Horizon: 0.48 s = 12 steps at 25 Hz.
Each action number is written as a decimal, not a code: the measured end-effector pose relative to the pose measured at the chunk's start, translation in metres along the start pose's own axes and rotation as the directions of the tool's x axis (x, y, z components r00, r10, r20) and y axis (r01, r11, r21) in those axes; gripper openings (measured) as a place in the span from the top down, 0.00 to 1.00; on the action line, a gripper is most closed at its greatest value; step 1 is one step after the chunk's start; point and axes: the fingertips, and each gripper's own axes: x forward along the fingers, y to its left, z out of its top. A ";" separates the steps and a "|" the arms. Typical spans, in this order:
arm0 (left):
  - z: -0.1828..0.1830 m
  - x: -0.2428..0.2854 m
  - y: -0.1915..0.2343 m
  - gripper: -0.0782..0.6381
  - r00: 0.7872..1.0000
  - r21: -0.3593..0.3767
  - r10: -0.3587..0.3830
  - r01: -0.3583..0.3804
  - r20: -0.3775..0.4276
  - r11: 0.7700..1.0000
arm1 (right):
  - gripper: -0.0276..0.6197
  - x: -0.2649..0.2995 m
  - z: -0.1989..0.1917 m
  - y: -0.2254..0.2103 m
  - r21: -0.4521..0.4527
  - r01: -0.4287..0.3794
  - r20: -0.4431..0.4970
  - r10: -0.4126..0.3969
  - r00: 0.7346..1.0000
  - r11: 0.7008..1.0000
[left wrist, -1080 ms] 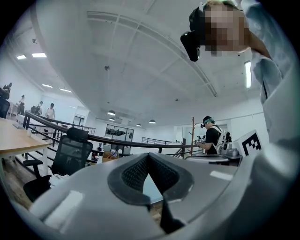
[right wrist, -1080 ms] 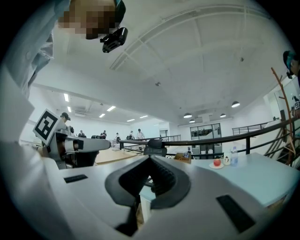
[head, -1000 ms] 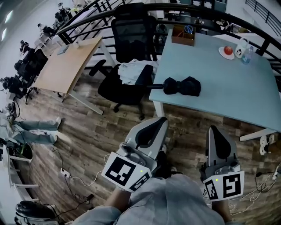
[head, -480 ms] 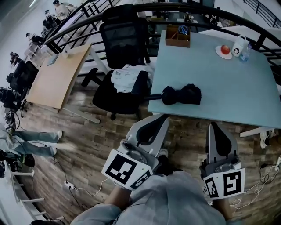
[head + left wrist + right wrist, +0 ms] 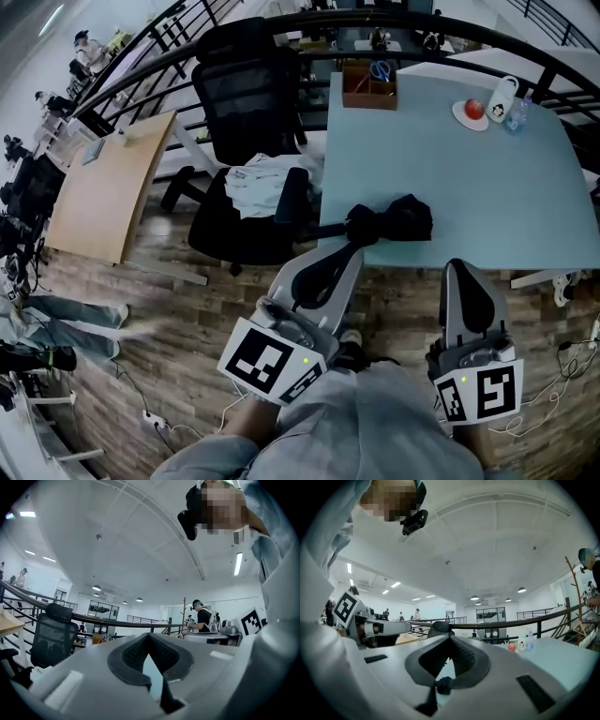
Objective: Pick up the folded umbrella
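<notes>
The folded black umbrella (image 5: 392, 219) lies at the near edge of the light blue table (image 5: 469, 178). Its handle pokes out past the table's corner towards the black office chair (image 5: 246, 89), which has a white cloth (image 5: 251, 180) heaped on its seat. Both tools are held level in front of the person. The left gripper (image 5: 345, 255) has its jaws clenched together on nothing, its tip close to the umbrella's handle end. The right gripper (image 5: 461, 269) is likewise closed and empty, short of the table edge. At the far side stand a wooden box (image 5: 368, 86), a plate with an apple (image 5: 472, 111) and a mug (image 5: 502, 98).
</notes>
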 end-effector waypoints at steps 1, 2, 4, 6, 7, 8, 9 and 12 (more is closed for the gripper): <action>-0.001 0.002 0.005 0.88 1.000 0.000 -0.005 0.005 -0.001 1.000 | 0.96 0.005 -0.001 0.001 -0.002 0.004 0.001 -0.004 1.000 1.000; -0.002 0.003 0.009 0.88 1.000 -0.001 -0.009 0.009 -0.002 1.000 | 0.96 0.009 -0.001 0.003 -0.004 0.006 0.002 -0.006 1.000 1.000; -0.003 0.005 0.018 0.88 1.000 -0.002 -0.013 0.013 -0.004 1.000 | 0.96 0.019 -0.002 0.005 -0.006 0.011 0.001 -0.011 1.000 1.000; -0.004 0.007 0.026 0.88 1.000 -0.007 -0.017 0.017 -0.002 1.000 | 0.96 0.026 -0.002 0.007 -0.007 0.016 0.001 -0.016 1.000 1.000; -0.004 0.008 0.030 0.88 1.000 -0.009 -0.021 0.021 -0.001 1.000 | 0.96 0.029 -0.002 0.008 -0.008 0.019 0.001 -0.019 1.000 1.000; -0.006 0.010 0.033 0.88 1.000 -0.012 -0.025 0.025 -0.001 1.000 | 0.96 0.032 -0.003 0.008 -0.009 0.023 -0.001 -0.023 1.000 1.000; -0.007 0.011 0.036 0.88 1.000 -0.014 -0.030 0.030 -0.003 0.999 | 0.96 0.034 -0.005 0.009 -0.009 0.027 -0.005 -0.028 1.000 1.000; -0.011 0.015 0.040 0.88 0.999 -0.021 -0.048 0.048 -0.008 0.999 | 0.96 0.037 -0.009 0.008 -0.009 0.049 -0.018 -0.049 0.999 0.999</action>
